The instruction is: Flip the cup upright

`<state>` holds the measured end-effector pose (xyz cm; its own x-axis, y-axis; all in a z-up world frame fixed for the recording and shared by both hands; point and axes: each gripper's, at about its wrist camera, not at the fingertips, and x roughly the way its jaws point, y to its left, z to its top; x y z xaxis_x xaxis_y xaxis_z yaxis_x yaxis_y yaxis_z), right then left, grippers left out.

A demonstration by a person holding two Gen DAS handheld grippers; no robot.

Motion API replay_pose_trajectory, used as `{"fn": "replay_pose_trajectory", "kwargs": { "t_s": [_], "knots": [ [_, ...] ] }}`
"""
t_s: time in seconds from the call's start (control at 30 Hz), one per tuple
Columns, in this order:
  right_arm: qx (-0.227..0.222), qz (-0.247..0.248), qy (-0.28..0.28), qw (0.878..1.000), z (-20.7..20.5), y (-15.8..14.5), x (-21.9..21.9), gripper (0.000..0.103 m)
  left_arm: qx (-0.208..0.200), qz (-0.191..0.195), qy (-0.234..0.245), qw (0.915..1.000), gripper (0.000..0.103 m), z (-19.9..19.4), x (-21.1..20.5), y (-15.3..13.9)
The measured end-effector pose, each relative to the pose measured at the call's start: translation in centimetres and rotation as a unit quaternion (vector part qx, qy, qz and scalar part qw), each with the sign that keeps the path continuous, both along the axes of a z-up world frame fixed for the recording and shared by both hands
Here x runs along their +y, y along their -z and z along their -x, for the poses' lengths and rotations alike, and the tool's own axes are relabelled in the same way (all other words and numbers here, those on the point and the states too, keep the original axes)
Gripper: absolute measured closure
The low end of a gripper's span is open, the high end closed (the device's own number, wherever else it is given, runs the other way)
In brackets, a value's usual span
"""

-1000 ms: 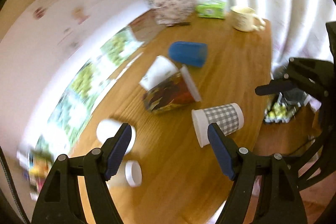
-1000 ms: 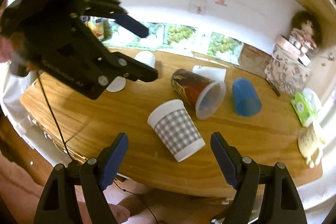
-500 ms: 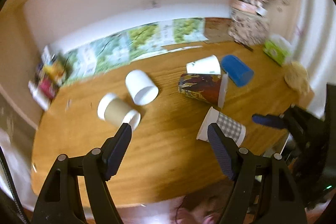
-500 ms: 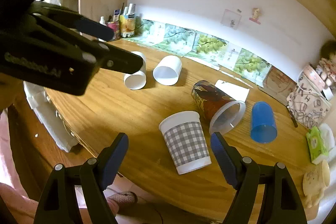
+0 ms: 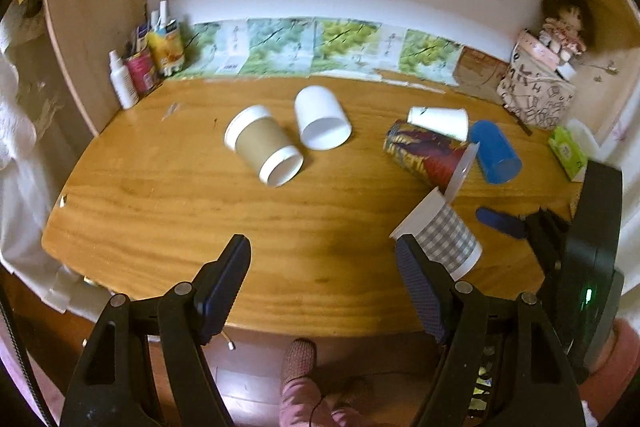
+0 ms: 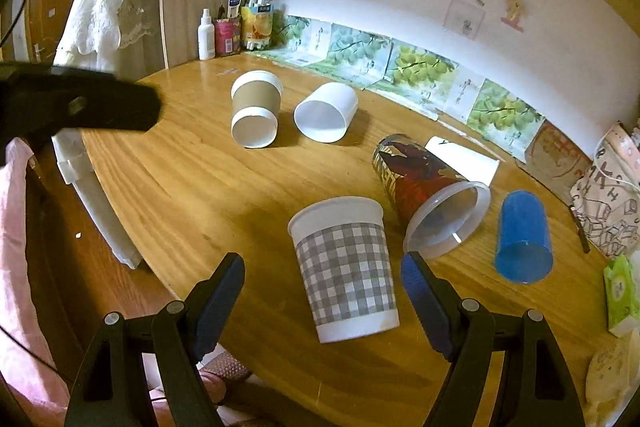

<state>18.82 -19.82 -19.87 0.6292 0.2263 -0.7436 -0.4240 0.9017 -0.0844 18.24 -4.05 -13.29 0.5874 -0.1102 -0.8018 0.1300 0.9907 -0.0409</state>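
In the left wrist view, the left gripper [image 5: 322, 273] is seen spread wide and empty above the near edge of the wooden table [image 5: 168, 211]. The checked cup [image 5: 438, 237] lies on its side at the near right, partly hidden behind the right finger. Farther off a brown-sleeved cup [image 5: 264, 149] and a white cup [image 5: 322, 123] lie tipped, well apart from it. A printed plastic cup [image 5: 430, 157], a small white cup [image 5: 438, 121] and a blue cup [image 5: 494, 151] are clustered just beyond the checked cup.

In the right wrist view, the right gripper [image 6: 323, 289] is likewise spread and empty, with the checked cup [image 6: 346, 269] lying between its fingers, base toward the near edge and mouth facing away. The cup is judged to be light, thin-walled paper that is easily crushed and apt to roll; a gentle hold across the checked band at mid-body seems safest. The rim of the printed plastic cup [image 6: 430, 195] lies just beside its mouth end and may be knocked when the cup is swung up. The left gripper [image 6: 100, 105] is seen blurred at the far left, out of the way.
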Motion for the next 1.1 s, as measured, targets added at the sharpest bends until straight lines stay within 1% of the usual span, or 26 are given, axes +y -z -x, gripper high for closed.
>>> {"fn": "replay_pose_trajectory", "kwargs": {
  "t_s": [0.2, 0.5, 0.77, 0.87, 1.1],
  "knots": [
    [0.012, -0.004, -0.013, 1.0, -2.0, 0.9, 0.2, 0.022, 0.023, -0.009, -0.017, 0.9996, 0.025, 0.0, 0.2, 1.6],
    [0.032, -0.001, -0.018, 0.999, -4.5, 2.3, 0.3, 0.022, 0.044, -0.013, -0.022, 0.9987, 0.025, -0.9, 0.4, 2.5],
    [0.063, -0.004, -0.015, 0.998, -5.7, 3.4, 0.3, 0.022, 0.057, -0.019, -0.013, 0.9981, 0.025, -1.5, 0.0, 2.8],
    [0.067, 0.001, -0.017, 0.998, -5.9, 3.6, 0.6, 0.022, 0.065, -0.019, -0.009, 0.9977, 0.025, -1.8, -0.1, 3.1],
    [0.081, -0.005, -0.011, 0.997, -6.7, 3.8, 0.7, 0.022, 0.073, -0.025, 0.002, 0.997, 0.025, -1.9, -0.4, 3.4]
  ]
}}
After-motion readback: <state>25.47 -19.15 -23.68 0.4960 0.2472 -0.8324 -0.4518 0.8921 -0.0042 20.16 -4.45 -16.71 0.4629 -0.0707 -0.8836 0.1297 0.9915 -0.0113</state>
